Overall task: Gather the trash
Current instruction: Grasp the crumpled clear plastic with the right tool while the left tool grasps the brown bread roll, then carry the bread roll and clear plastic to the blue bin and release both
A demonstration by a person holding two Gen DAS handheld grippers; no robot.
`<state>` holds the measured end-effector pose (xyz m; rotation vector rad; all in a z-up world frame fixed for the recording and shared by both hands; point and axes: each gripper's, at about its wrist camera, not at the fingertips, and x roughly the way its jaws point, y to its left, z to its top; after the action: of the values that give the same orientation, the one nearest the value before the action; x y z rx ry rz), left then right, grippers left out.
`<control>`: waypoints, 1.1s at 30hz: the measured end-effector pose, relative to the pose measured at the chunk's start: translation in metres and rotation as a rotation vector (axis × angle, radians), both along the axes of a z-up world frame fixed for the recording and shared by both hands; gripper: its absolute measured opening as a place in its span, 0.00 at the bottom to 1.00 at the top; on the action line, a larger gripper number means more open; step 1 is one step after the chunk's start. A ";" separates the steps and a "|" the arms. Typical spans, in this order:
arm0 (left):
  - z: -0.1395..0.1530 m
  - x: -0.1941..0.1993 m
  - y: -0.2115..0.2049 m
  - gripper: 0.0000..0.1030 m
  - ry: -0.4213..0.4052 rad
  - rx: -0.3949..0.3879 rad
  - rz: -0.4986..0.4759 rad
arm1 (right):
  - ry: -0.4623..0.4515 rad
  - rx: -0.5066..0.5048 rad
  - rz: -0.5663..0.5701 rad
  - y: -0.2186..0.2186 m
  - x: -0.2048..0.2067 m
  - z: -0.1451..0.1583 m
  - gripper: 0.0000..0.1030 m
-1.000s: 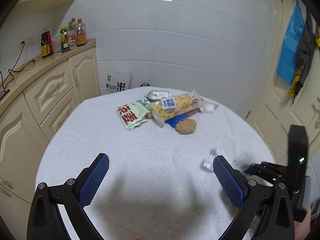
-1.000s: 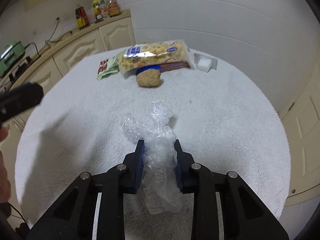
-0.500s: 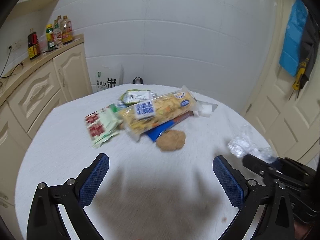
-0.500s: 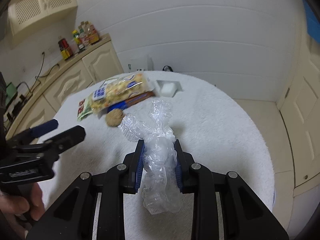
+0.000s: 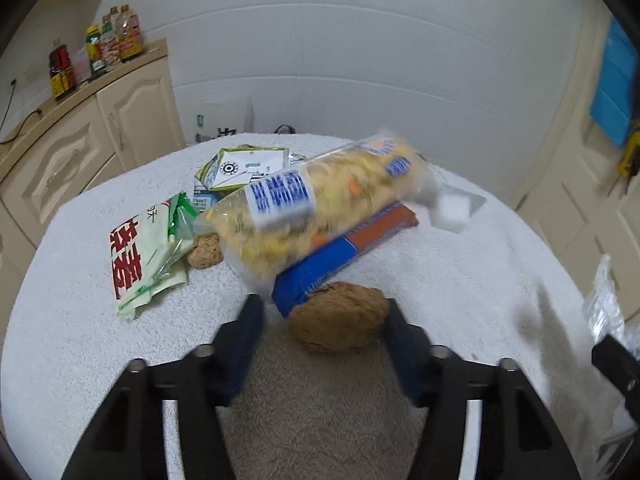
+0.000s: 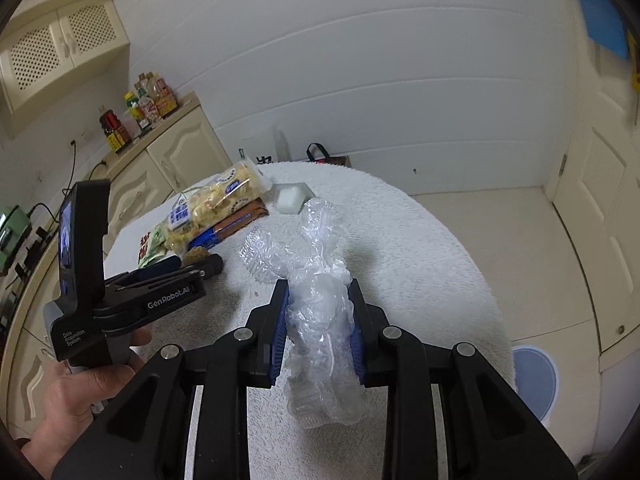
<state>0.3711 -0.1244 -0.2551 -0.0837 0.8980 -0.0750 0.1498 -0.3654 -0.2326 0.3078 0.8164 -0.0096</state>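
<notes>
My left gripper (image 5: 322, 312) is open, its blue pads on either side of a brown cookie (image 5: 338, 322) on the white table (image 5: 460, 280); whether the pads touch it I cannot tell. The left gripper also shows in the right wrist view (image 6: 192, 266). My right gripper (image 6: 318, 296) is shut on a crumpled clear plastic wrapper (image 6: 316, 308), held above the table (image 6: 420, 264). Behind the cookie lie a yellow snack bag (image 5: 320, 208), a blue-orange packet (image 5: 344, 252), a green-white packet (image 5: 144, 252) and a second cookie (image 5: 206, 250).
A white foam block (image 5: 450, 212) lies at the far right of the pile. Cream cabinets (image 5: 80, 148) with bottles (image 5: 108, 44) stand left. A door (image 6: 600, 208) is right, and a blue round object (image 6: 536, 376) sits on the floor.
My left gripper moved forward to the cookie and its jaws narrowed around it. My right gripper lifted and swung right with the wrapper still held.
</notes>
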 end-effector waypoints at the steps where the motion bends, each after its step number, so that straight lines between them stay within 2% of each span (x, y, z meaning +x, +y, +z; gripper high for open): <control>1: 0.000 0.002 0.000 0.39 0.004 -0.019 -0.009 | -0.006 0.000 -0.004 0.000 -0.003 0.003 0.26; 5: -0.001 0.004 0.001 0.39 -0.007 -0.042 -0.032 | -0.027 -0.001 -0.014 0.005 -0.016 0.013 0.26; 11: 0.014 -0.023 -0.007 0.39 -0.068 -0.055 -0.071 | -0.072 0.005 -0.033 0.007 -0.042 0.034 0.26; 23: 0.085 -0.096 -0.030 0.39 -0.274 -0.095 -0.169 | -0.225 -0.007 -0.067 0.003 -0.096 0.103 0.26; 33: 0.128 -0.146 -0.064 0.39 -0.401 -0.130 -0.274 | -0.338 -0.052 -0.167 -0.031 -0.147 0.154 0.26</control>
<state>0.2250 -0.1886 -0.1272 -0.0631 0.4983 -0.3924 0.0029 -0.3966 -0.0787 0.3173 0.4532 -0.1322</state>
